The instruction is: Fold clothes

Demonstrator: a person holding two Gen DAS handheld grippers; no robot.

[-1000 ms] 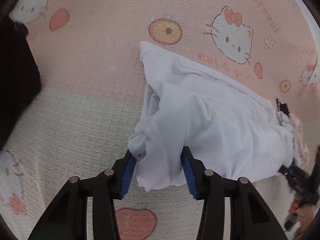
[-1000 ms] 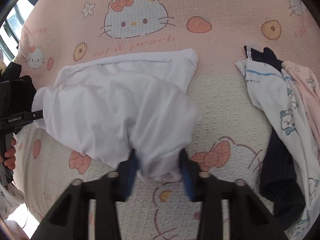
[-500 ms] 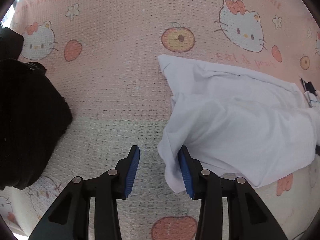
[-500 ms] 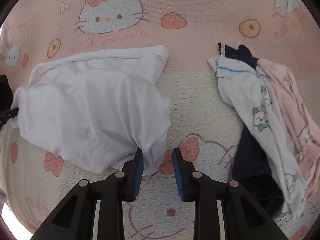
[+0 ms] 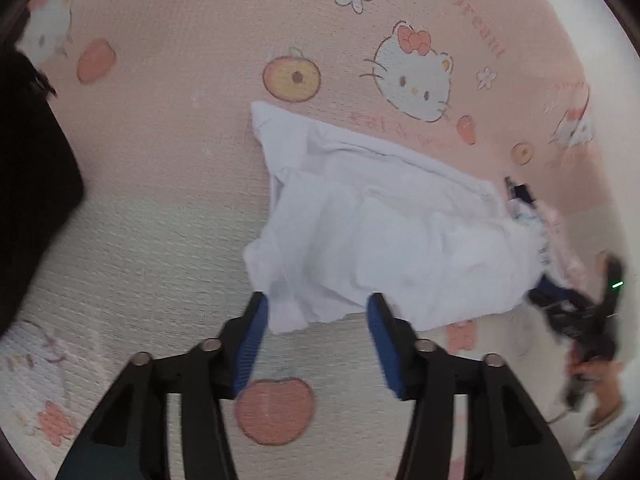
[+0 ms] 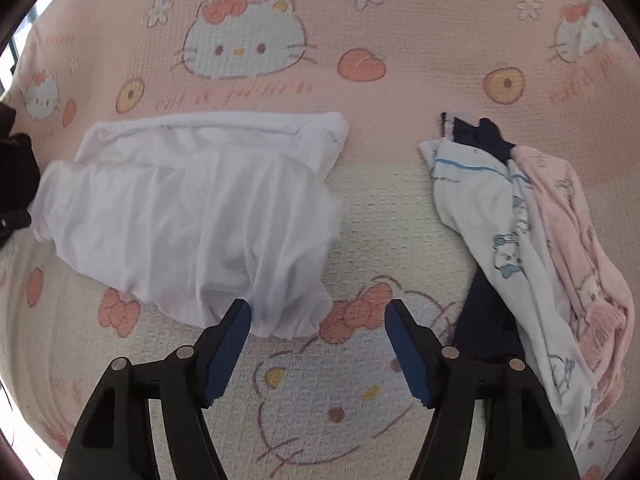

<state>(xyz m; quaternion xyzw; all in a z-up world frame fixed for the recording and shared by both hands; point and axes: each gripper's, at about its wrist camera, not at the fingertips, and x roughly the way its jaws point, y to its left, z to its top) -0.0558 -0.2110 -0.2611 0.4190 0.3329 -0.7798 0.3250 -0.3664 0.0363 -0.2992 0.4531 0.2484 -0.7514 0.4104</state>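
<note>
Both pairs of tongs have just been opening, and the white shirt (image 6: 192, 216) that they pinched a second ago now lies let go on the bed (image 6: 360, 240). The near fold has dropped over the far layer, so the shirt sits as a doubled, rumpled band across the line where the pink part of the bedspread meets the cream part, its far hem toward the far edge of the bed.

The left tongs (image 5: 316, 316) stand apart over the shirt's near left corner. A flap of cloth shows between the blue pads, one pad close against it, but they do not press it; this view is smeared, so I would not swear that the cloth is quite free of that pad. The right tongs (image 6: 318, 322) gape wider at the near right corner, with cloth just inside one pad and bare bedspread across the rest of the gap.

So this fold looks laid down, and the shirt likely wants smoothing or another fold across.

Off to the right of the shirt, well apart from it, waits a heap of clothes (image 6: 532, 240): a white printed piece, a pink one, something dark beneath. A black thing (image 5: 32, 200) fills the left edge of the left view.
</note>
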